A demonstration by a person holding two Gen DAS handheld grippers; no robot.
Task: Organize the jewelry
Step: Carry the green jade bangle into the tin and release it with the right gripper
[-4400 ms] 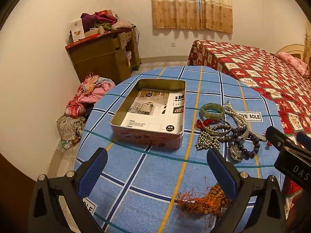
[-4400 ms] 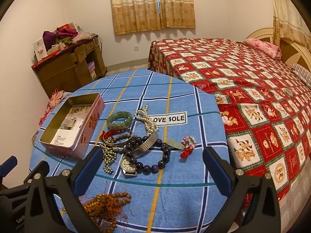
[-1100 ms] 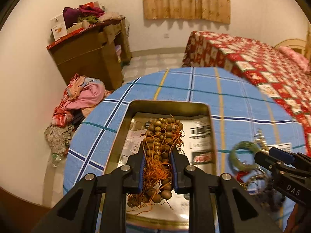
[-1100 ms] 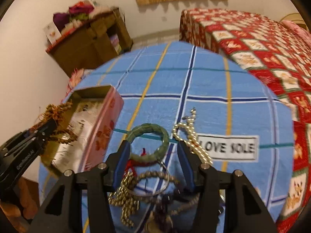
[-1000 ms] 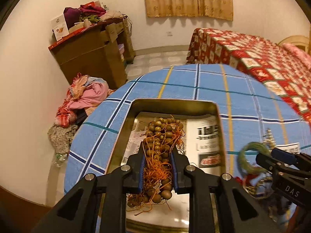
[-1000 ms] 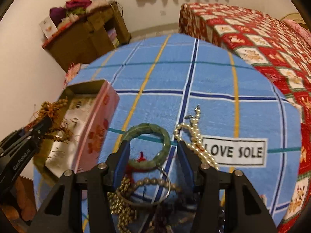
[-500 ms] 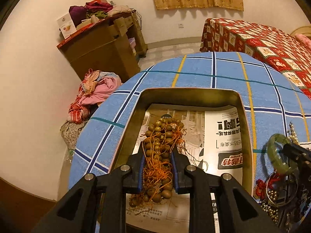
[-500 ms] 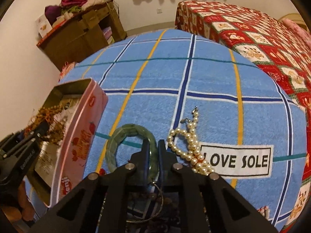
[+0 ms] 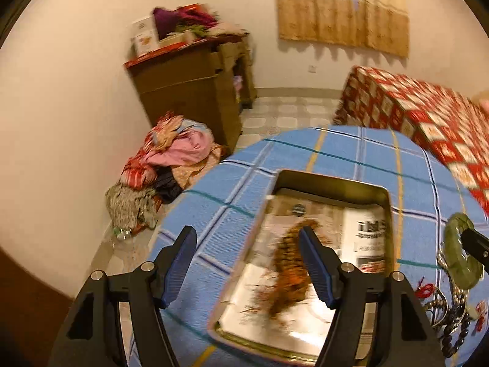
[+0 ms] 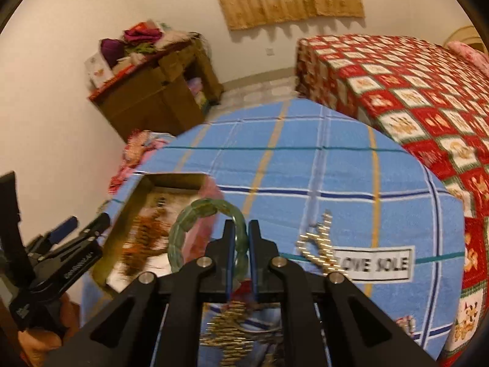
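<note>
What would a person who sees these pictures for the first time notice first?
Probably the green jade bangle, pinched between the jaws of the right gripper above the blue plaid tablecloth. Next, the brown bead string with orange tassels lying in the open tin box, beside the open left gripper.

The left gripper (image 9: 247, 263) has sprung wide, letting go of the wooden bead strand (image 9: 287, 270), which now lies blurred in the tin (image 9: 331, 183). The right gripper (image 10: 241, 229), apart a second ago, now pinches the green bangle (image 10: 189, 223), lifted toward ten o'clock.
</note>
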